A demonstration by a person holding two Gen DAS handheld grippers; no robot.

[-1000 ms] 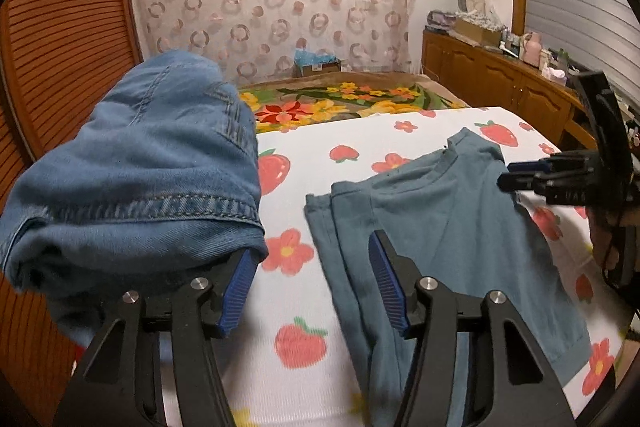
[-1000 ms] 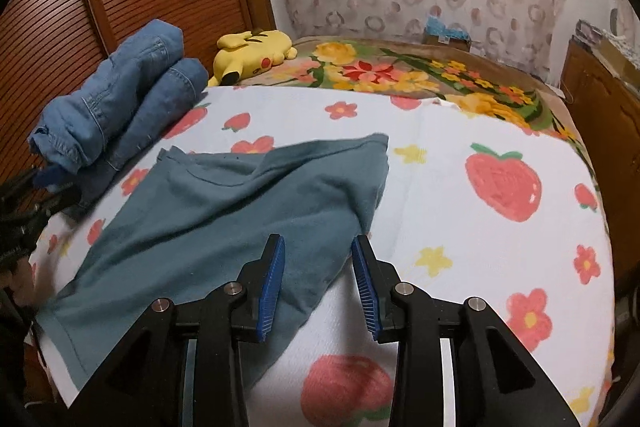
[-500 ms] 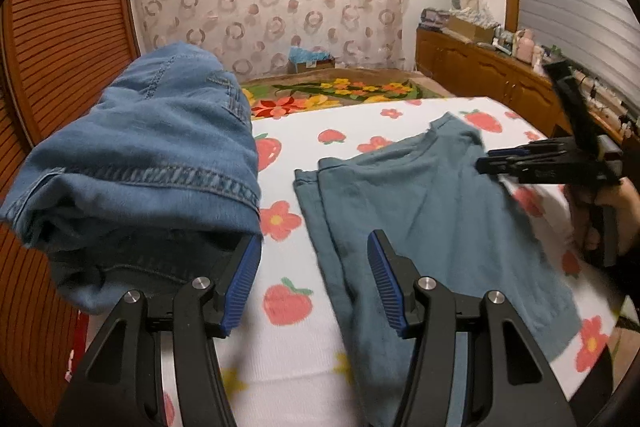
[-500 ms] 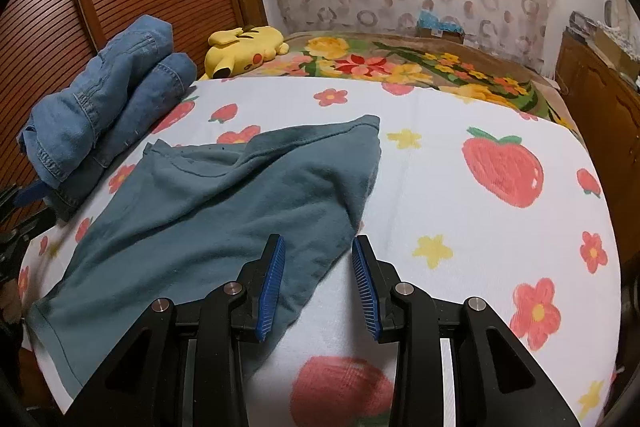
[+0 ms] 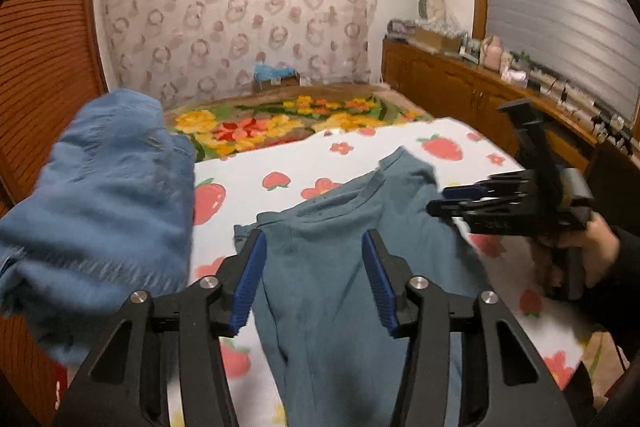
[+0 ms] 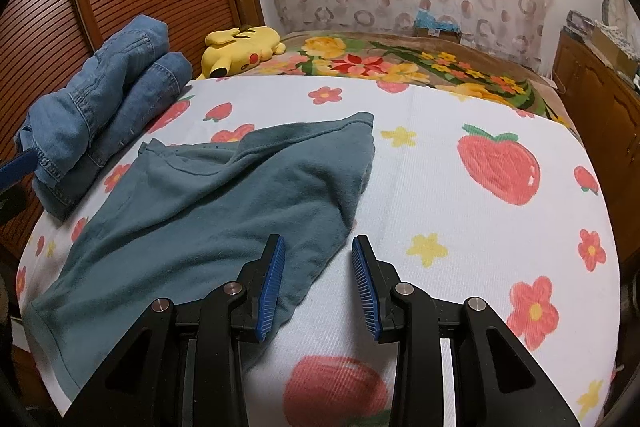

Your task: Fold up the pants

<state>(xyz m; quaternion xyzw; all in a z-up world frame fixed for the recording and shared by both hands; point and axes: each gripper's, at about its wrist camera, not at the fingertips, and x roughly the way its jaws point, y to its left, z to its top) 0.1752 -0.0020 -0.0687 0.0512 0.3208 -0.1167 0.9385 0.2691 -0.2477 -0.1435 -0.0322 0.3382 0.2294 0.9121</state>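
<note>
Lying spread on the strawberry-print sheet (image 6: pixel 460 107) of the bed, the teal pants (image 6: pixel 224 203) stretch from the near left edge toward the middle, with one corner of cloth turned over near the far right end. In the left wrist view the same pants (image 5: pixel 340 267) run away from the camera between the left gripper (image 5: pixel 316 279) fingers, which are spread apart and released, holding nothing. The right gripper (image 6: pixel 316 283) hovers low over the near right edge of the pants, its blue-padded fingers parted and empty; the left one sits above the cloth, the right one above bare sheet. From the left wrist view that gripper (image 5: pixel 448 199) shows at the right, held by a hand (image 5: pixel 596 247) in a dark sleeve.

A stack of folded denim (image 6: pixel 104 107) rests at the far left of the bed, just beside the pants, and fills the left of the left wrist view as a blurred mass (image 5: pixel 100 207). A yellow plush toy (image 6: pixel 240 47) lies beyond it on a flowered blanket (image 6: pixel 400 63). A wooden cabinet (image 5: pixel 460 87) stands along the right wall, and a patterned curtain (image 5: pixel 240 11) hangs at the far end.
</note>
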